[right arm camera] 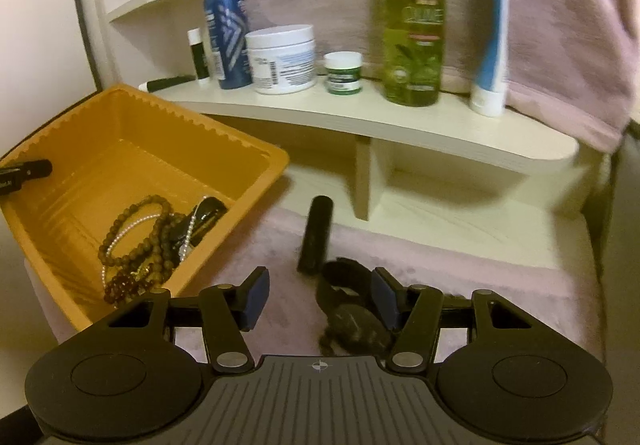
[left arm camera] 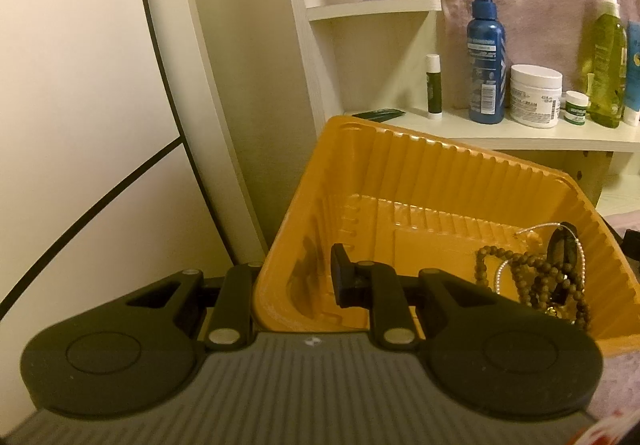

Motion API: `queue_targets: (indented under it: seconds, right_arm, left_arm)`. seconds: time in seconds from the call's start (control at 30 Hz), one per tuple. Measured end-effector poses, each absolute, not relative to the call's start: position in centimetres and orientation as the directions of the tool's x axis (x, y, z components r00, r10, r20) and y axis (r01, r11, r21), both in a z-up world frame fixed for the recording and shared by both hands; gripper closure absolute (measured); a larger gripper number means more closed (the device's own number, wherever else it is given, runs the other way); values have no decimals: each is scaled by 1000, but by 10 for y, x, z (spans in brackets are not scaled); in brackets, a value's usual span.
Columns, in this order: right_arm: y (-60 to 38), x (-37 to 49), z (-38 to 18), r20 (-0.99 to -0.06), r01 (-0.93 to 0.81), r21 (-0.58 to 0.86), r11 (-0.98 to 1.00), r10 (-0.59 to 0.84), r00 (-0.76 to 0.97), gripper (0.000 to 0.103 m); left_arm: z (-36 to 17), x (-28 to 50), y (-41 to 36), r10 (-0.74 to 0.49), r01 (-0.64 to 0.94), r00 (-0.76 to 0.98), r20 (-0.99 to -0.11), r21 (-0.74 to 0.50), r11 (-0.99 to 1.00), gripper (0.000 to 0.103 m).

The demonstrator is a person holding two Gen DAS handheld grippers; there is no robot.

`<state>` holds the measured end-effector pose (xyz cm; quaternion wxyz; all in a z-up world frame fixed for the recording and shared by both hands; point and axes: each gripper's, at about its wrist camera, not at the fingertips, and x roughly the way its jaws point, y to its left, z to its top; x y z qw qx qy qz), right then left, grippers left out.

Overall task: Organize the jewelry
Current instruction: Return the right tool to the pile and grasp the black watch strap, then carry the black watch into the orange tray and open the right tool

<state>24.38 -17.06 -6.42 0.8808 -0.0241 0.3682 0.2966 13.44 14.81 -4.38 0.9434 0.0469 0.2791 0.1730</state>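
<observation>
The right gripper (right arm camera: 318, 299) is held with its jaws parted about halfway, pressing on nothing; a dark bracelet (right arm camera: 348, 319) lies on the pink fuzzy cloth (right arm camera: 460, 269) between the blue pads (right arm camera: 256, 299), close against the pad at 3 o'clock. A black cylinder (right arm camera: 316, 235) lies at 12 o'clock, just beyond the bracelet. A likely fault from here — the jaws closing off-centre, so that the bracelet is pushed aside or only one loop is caught; the cylinder could also be nudged and rolled.

The left gripper (left arm camera: 296, 281) is clenched on the near rim of the orange plastic tray (left arm camera: 400, 173), one finger inside the wall and one outside it. Should that clamp slip, the thin tray could tip. Inside the tray, at 3 o'clock from the left jaws, wooden bead strands (left arm camera: 536, 277) and a pearl string (right arm camera: 132, 229) are heaped with a dark piece. At 12 o'clock, a blue spray bottle (right arm camera: 226, 25) and a white jar (right arm camera: 282, 59) stand on the shelf (right arm camera: 360, 117).
</observation>
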Motion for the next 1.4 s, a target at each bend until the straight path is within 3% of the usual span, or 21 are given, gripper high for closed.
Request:
queue_targets:
  seconds: [0.13,0.7,1.07,1.4]
  right_arm:
    - [-160,254,-69,-665,-565,170,808,517,539,47]
    - [-127,300,-96,-733,-565,134,814,465,496,80]
    - [-130,296,-93,-722,-549,167,819,480,498,83]
    - [-161,274,-65,-656,-496,294,817,550,517,84]
  left_arm:
    - [-47,138,151,351,-292,784,-512,195,936,84]
    - [-51,139,155,343,-288,787,-513,186,939,85]
    - [-50,139,155,344,-290,787,-512,184,939,85]
    - [-50,139,155,345,-293,786,-514,182,939,85]
